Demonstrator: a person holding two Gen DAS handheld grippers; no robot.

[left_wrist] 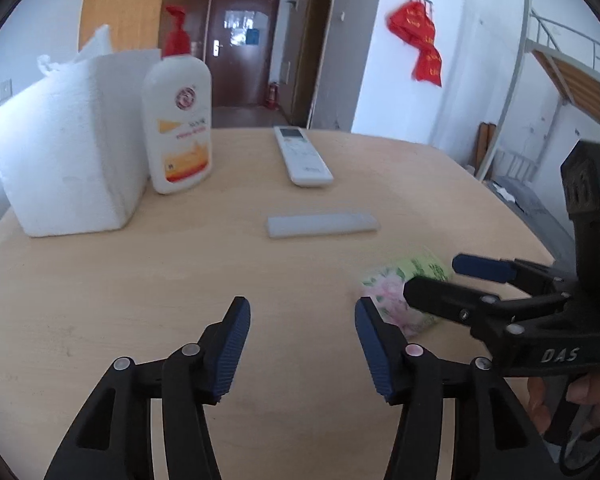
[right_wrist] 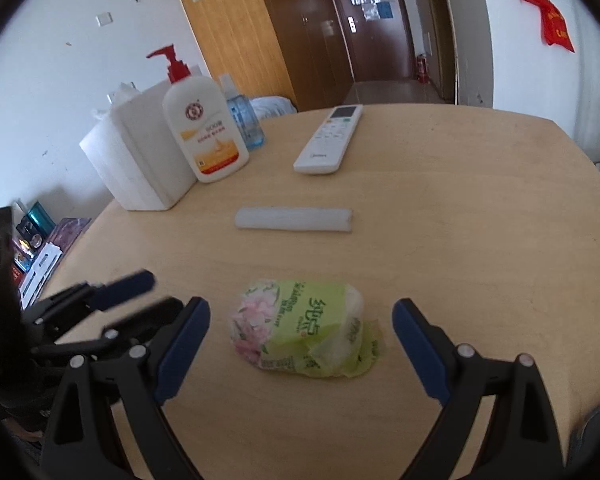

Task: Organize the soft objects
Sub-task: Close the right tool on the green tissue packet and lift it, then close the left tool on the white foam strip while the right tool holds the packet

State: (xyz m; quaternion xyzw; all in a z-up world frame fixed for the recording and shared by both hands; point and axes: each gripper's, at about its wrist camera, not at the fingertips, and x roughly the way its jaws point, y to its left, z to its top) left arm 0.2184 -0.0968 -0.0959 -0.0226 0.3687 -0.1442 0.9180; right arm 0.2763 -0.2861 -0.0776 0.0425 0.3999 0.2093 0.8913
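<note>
Left wrist view first: my left gripper [left_wrist: 302, 346] has its blue pads spread apart over bare wood, nothing between them. At about two o'clock from those pads lies the tissue pack [left_wrist: 396, 284], green and pink, blurred here and partly hidden behind my right gripper [left_wrist: 430, 278], which comes in from three o'clock with its jaws apart. A hand [left_wrist: 572, 392] grips that tool's handle at the lower right edge.

From the right wrist view, my right gripper [right_wrist: 300, 344] stands wide, and the tissue pack [right_wrist: 304, 328] sits on the table [right_wrist: 460, 240] between its two pads, clear of both, its torn green wrapper end toward four o'clock. My left gripper [right_wrist: 140, 292] shows at nine o'clock, blurred, its jaws apart and just beside my right tool's left finger.

Farther out, at twelve o'clock from the pack, a white foam strip [right_wrist: 294, 220] lies crosswise on the wood. Beyond it, still near twelve o'clock, a white remote control [right_wrist: 328, 140] lies slanted, screen end away from me. At ten to eleven o'clock stands a white lotion bottle [right_wrist: 204, 128] with a red pump, touching or just beside a white foam block [right_wrist: 136, 160]. Behind the lotion stands a clear blue bottle [right_wrist: 244, 120]. Past the table's far edge a brown door [right_wrist: 372, 20] closes a corridor, and red cloth [right_wrist: 548, 12] hangs on the wall at one o'clock.
</note>
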